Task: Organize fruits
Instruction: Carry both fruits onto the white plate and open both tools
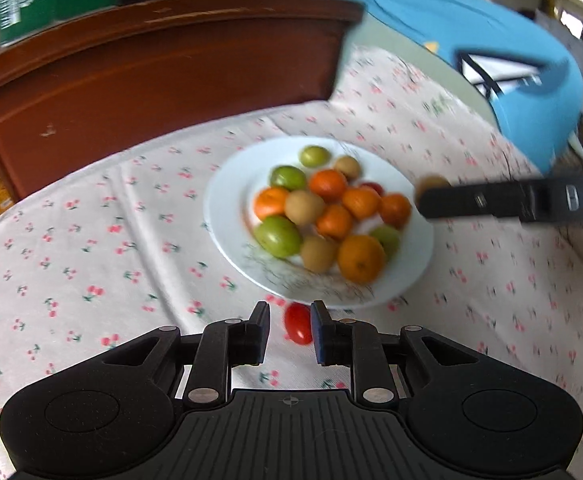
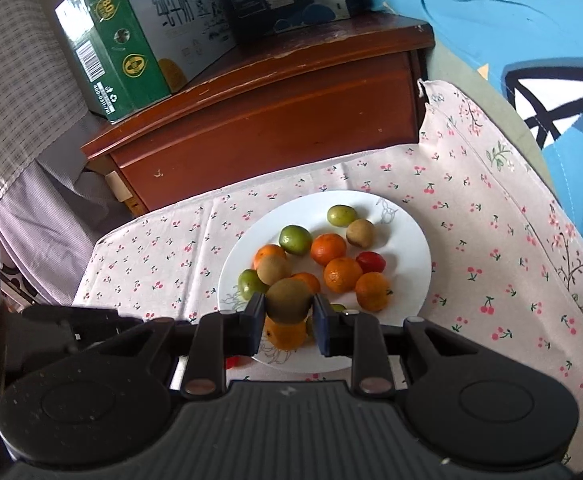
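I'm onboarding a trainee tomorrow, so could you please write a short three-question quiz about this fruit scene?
1. True or false: the right gripper is shut on a kiwi.
2. Where does the loose cherry tomato lie? A) on the white plate B) on the tablecloth near the plate's rim, ahead of the left gripper C) on the wooden cabinet
3. Fill in: the left gripper holds ____.

Key: 1 true; 2 B; 3 nothing, its jaws stand open.
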A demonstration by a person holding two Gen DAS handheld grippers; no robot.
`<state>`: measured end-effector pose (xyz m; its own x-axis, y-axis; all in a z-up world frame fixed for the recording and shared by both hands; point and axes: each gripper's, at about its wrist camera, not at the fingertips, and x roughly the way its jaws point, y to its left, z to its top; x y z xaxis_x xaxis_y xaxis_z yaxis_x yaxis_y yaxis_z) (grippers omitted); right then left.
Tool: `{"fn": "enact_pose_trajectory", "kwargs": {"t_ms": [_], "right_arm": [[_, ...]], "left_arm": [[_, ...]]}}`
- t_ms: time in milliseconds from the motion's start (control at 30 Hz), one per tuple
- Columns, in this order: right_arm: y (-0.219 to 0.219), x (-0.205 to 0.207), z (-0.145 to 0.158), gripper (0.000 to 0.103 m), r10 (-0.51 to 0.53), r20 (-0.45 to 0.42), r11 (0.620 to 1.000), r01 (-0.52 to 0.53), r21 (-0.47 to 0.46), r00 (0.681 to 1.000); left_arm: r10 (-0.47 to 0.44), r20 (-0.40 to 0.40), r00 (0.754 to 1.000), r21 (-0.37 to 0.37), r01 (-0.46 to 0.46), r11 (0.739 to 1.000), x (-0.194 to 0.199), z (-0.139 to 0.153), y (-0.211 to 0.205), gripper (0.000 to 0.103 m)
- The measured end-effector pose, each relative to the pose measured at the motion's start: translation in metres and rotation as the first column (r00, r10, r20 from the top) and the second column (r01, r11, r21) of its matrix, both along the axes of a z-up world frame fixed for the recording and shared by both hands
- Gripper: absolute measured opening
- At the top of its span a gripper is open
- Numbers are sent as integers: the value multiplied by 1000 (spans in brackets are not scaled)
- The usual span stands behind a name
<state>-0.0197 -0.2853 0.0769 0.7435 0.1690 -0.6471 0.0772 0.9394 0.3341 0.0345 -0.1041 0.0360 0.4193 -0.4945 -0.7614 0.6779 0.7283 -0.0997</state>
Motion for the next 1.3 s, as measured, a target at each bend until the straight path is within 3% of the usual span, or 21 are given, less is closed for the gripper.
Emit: {"fn": "enact_pose_trajectory", "kwargs": {"t_ms": [367,467,600,767,1000,1300], "right_arm": [[-4,1,1,26,-6,7,1000,6,19,1000],[-5,3,-1,26,-7,-1,1000,7,24,1000],[-8,6,-5,26,-21,-15,999,22,36,1000],[-15,8,-8,26,-43,-25,997,44,58,999],[-18,12,-8,26,-50,-22,995,52,80,998],[-18,24,-16,26,-78,-33,992,81,94,996]], "left_arm": [[-2,25,1000,35,1,999,-3,-18,-14,27],[3,22,1000,28,-4,1000,-3,-22,-14,18],[7,31,999,23,-8,1000,-6,-19,-12,18],[36,17,999,-11,-36,999,-6,-4,-3,18],[73,86,994,-88,-65,994,1,25,-5,18],[122,69,990,-177,-108,978,38,27,-24,18]]}}
